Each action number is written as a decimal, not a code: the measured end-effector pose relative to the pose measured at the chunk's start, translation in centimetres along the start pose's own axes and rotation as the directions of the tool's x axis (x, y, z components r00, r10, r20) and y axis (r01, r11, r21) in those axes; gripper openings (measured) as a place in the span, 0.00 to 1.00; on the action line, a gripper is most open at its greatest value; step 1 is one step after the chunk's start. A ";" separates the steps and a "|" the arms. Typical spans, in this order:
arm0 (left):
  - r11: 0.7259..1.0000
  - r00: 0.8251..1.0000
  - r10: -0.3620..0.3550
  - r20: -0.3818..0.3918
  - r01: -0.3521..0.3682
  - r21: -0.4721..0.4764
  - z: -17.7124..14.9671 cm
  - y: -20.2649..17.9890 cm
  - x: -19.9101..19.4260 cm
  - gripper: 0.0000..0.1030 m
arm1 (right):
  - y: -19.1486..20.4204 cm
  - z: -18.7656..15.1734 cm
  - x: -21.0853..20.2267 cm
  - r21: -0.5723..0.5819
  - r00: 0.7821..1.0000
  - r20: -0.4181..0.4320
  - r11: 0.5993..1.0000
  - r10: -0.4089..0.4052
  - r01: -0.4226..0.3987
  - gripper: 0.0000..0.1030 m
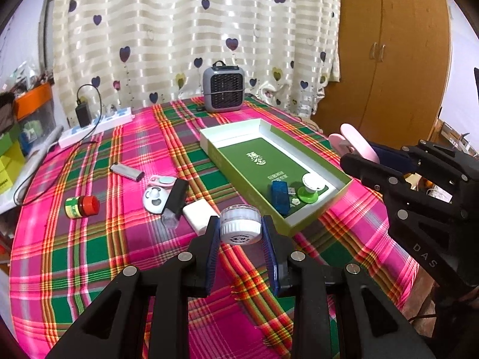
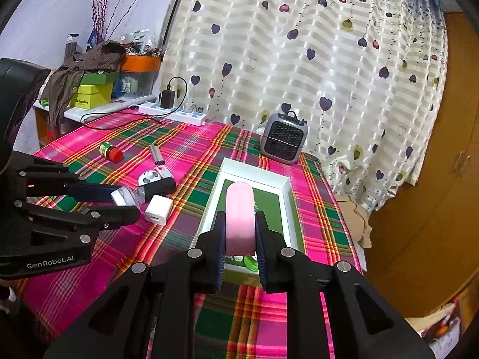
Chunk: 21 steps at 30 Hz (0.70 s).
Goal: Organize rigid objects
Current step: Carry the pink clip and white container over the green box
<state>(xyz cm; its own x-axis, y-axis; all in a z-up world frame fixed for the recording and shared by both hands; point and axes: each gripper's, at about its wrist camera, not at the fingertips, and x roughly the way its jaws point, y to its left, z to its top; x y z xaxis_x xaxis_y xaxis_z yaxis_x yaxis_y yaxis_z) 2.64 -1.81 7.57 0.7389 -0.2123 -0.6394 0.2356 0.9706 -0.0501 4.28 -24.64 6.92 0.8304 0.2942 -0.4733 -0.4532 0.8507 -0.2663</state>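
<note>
The left gripper (image 1: 241, 233) is squeezing a small white jar (image 1: 240, 226) between its narrowly parted jaws, holding it above the plaid tablecloth (image 1: 89, 245) just beside the near corner of the green box (image 1: 314, 214). The right gripper (image 2: 239, 236) is clamping a pink case (image 2: 239, 218) with its jaws nearly closed, above the near end of that box, where a blue item (image 1: 280, 194) and a green-and-white disc (image 1: 310, 190) are lying. A red-capped jar (image 1: 82, 206), a white charger (image 1: 199, 214) and a silver stick (image 1: 127, 173) are lying on the cloth.
</note>
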 end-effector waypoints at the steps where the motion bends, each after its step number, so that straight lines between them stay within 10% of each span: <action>1: 1.000 1.000 -0.001 0.000 0.001 0.001 0.0 -0.1 0.0 0.26 | 0.0 0.0 0.0 0.001 1.000 0.000 1.000 0.001 -0.001 0.18; 21: 0.999 0.999 -0.032 -0.016 0.032 0.015 1.0 -1.5 1.8 0.26 | -1.1 -0.9 1.4 0.039 0.999 -0.023 0.998 0.043 -0.043 0.18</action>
<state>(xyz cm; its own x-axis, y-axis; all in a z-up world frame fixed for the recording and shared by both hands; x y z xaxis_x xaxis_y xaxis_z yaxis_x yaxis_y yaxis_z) 4.23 -3.81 7.25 0.7206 -0.2412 -0.6500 0.2683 0.9615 -0.0593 5.63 -25.51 5.83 0.8023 0.3208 -0.5034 -0.4750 0.8538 -0.2130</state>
